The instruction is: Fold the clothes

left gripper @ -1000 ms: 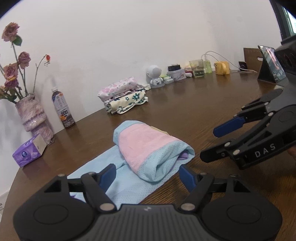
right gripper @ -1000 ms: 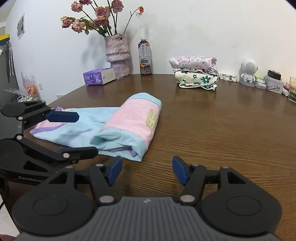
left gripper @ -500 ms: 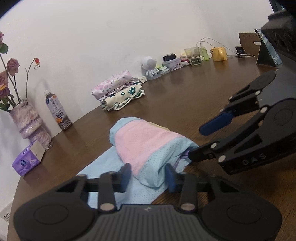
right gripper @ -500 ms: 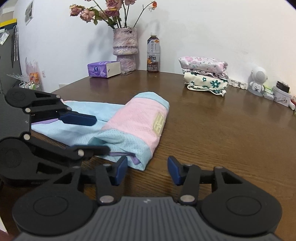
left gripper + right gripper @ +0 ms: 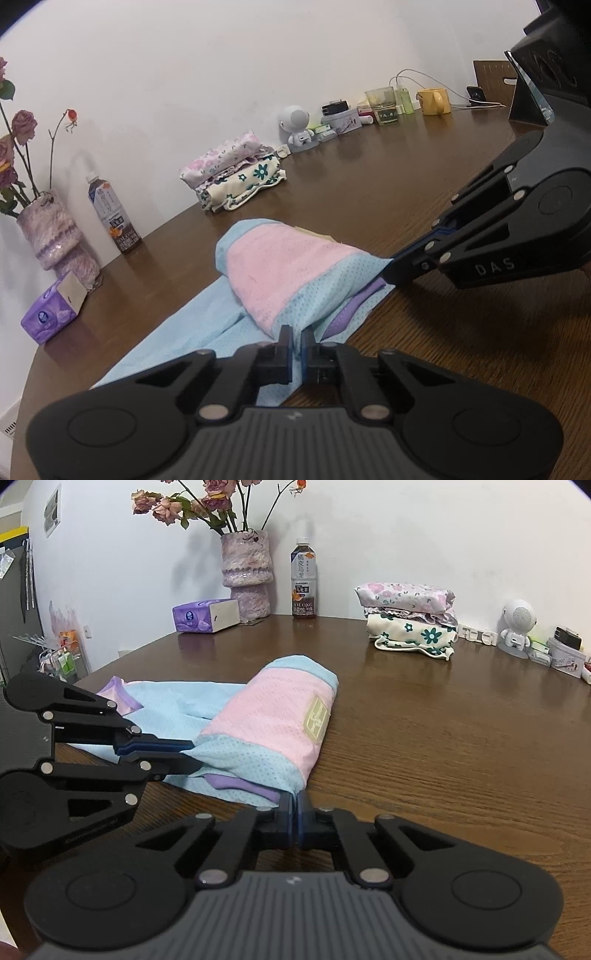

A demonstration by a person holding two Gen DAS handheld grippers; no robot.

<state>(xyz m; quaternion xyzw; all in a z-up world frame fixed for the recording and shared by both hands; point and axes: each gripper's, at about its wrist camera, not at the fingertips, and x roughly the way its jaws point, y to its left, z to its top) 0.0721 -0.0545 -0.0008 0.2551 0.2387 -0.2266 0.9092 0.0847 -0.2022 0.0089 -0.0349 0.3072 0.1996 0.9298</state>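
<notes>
the left gripper [image 5: 295, 341] is clamped on the near hem of the pink and blue mesh garment [image 5: 291, 273], which lies half folded on the wooden table [image 5: 443, 738] just ahead of both tools; the right gripper [image 5: 295, 805] pinches the hem's other corner, its pads pressed together on the cloth; well beyond them, by the wall, sits a stack of folded floral clothes [image 5: 406, 620]
</notes>
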